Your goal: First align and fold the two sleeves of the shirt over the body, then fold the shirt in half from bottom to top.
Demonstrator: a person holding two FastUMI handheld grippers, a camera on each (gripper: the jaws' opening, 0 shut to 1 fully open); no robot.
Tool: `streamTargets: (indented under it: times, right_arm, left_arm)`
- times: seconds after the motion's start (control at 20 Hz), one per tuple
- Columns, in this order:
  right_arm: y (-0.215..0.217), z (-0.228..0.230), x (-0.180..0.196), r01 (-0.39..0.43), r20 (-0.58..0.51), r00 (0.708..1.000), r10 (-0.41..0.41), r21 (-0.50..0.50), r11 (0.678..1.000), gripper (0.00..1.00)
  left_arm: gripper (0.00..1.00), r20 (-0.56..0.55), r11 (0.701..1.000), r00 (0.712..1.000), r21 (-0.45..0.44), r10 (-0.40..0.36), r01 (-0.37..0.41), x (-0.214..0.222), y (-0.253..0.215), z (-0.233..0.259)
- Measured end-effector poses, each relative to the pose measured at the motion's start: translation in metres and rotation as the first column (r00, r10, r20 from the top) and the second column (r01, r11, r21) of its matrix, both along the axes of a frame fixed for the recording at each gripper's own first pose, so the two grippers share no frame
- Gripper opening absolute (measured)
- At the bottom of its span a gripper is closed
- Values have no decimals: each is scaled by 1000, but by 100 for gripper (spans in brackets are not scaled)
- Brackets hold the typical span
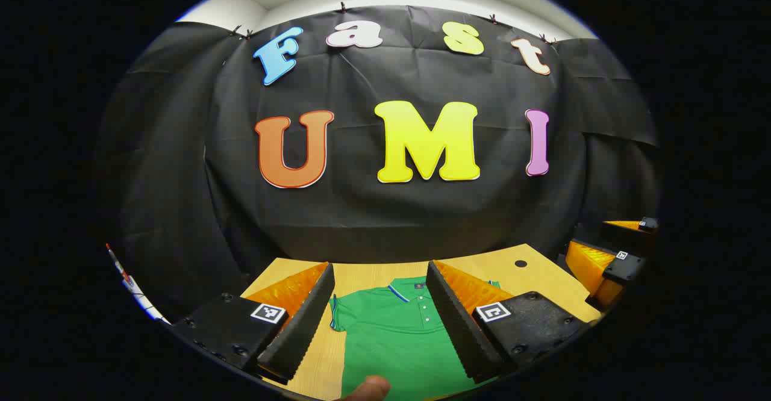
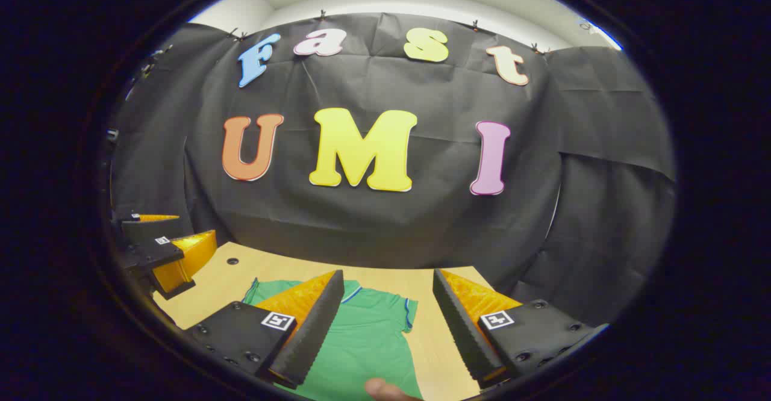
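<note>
A green polo shirt (image 1: 394, 335) lies flat on the wooden table (image 1: 530, 271), collar toward the far wall, short sleeves spread out. My left gripper (image 1: 379, 317) hovers open above it, its fingers either side of the collar and buttons. In the right gripper view the same shirt (image 2: 367, 335) lies below my right gripper (image 2: 382, 323), which is open over the shirt's right sleeve and shoulder. The right gripper (image 1: 608, 262) also shows at the far right of the left gripper view. The left gripper (image 2: 162, 250) shows at the left of the right gripper view. Nothing is held between either pair of fingers.
A fingertip (image 1: 367, 389) pokes in at the bottom of the left gripper view, and another fingertip (image 2: 385, 389) in the right gripper view. A small dark hole (image 1: 521, 264) marks the table's far right corner. The black cloth wall (image 1: 385, 208) rises just behind the table.
</note>
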State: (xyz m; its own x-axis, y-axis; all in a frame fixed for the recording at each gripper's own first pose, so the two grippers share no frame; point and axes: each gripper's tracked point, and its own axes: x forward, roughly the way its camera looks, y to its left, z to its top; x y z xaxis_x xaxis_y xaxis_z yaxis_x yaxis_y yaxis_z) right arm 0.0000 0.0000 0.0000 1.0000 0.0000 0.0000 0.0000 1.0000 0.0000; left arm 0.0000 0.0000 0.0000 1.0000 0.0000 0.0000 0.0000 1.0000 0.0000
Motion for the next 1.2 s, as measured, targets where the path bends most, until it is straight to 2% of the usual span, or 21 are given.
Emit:
streamTargets:
  times: [0.4, 0.95, 1.2]
  right_arm:
    - [-16, 1, -1, 9, -1, 1000, -9, 11, 1000, 94]
    - [-31, -11, 9, 3, -22, 1000, -3, 17, 1000, 95]
    - [-32, -24, 26, -5, -63, 998, 7, 26, 1000, 94]
  left_arm:
    - [99, 17, 999, 999, -7, -46, 46, 1, -25, 7]
    - [99, -2, 999, 999, 11, -42, 42, 5, -37, 3]
    - [99, -9, 999, 999, 4, -35, 35, 8, -38, 0]
